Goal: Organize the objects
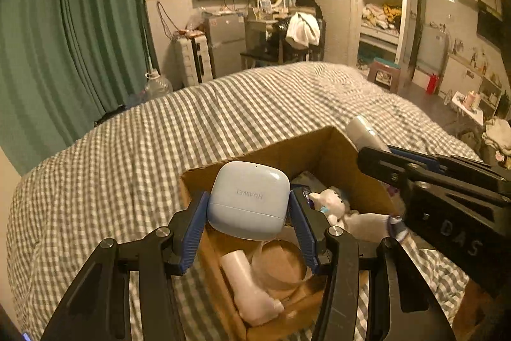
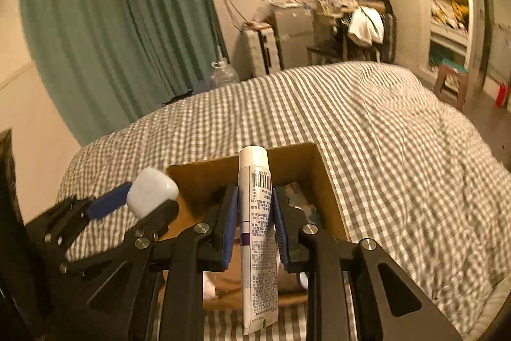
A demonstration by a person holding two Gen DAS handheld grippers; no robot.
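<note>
The left tool (image 1: 248, 224) is clamped on a pale blue Huawei earbud case (image 1: 248, 203), gripping it by its two sides and holding it above the near end of an open cardboard box (image 1: 322, 149) that sits on a bed with a grey checked cover (image 1: 127, 155). The right tool (image 2: 255, 226) is clamped on a white tube (image 2: 258, 232) with a barcode and small print, cap end pointing forward, held over the same box. Both tools hang close together over the opening, the right one coming in from the right side in the left wrist view. Inside the box lie a small white plush toy (image 1: 332, 206), a roll of clear tape (image 1: 281, 264) and a white bottle-like object (image 1: 249, 286); other items toward the far corner are too hidden to name. The step in hand looks like the placing stage: each tool has carried its item to the box and neither has let go yet. The next move calls for lowering each item into a free patch of the box floor, probably one at a time so the tools do not knock each other, and then spreading the fingers to release. The earbud case is smooth and rounded, so it may roll on landing.
</note>
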